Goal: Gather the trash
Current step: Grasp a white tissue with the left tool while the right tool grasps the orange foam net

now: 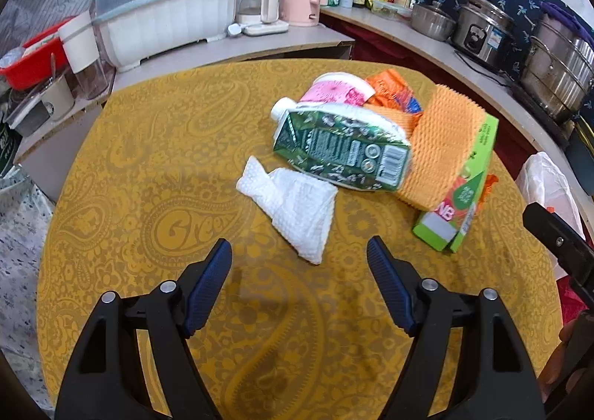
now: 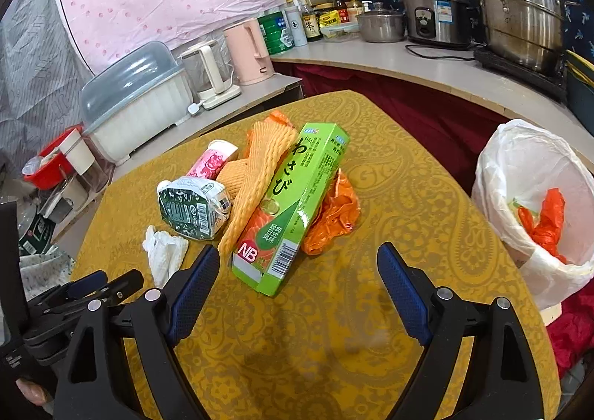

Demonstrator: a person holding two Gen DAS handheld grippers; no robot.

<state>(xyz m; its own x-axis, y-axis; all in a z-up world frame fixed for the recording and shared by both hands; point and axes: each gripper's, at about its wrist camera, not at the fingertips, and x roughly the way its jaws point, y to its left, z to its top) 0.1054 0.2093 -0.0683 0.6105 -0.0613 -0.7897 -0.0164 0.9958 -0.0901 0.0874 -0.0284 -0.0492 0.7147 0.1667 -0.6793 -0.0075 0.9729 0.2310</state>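
Left wrist view: left gripper [image 1: 299, 249] hovers above the yellow paisley tablecloth [image 1: 148, 197] with jaws spread wide and nothing between them; a crumpled white paper towel [image 1: 293, 208] lies just ahead of the fingertips. Behind it, a green drink carton [image 1: 341, 152] lies on its side, touching an orange foam net sleeve [image 1: 441, 149] that leans over a green wasabi box [image 1: 460, 204]. A pink-patterned cup [image 1: 338, 89] and an orange plastic wrapper [image 1: 393, 89] sit at the back of the pile. Right wrist view: right gripper [image 2: 299, 256] is likewise open and empty, its left finger near the box's [image 2: 293, 208] barcode end. An orange plastic bag [image 2: 334, 215] is tucked beside and partly under the box. A bin lined with a white bag [image 2: 519, 167] stands off the table's right edge, holding an orange scrap [image 2: 545, 223]. The counter behind carries a pink kettle [image 2: 248, 52] and a rice cooker [image 2: 434, 15].
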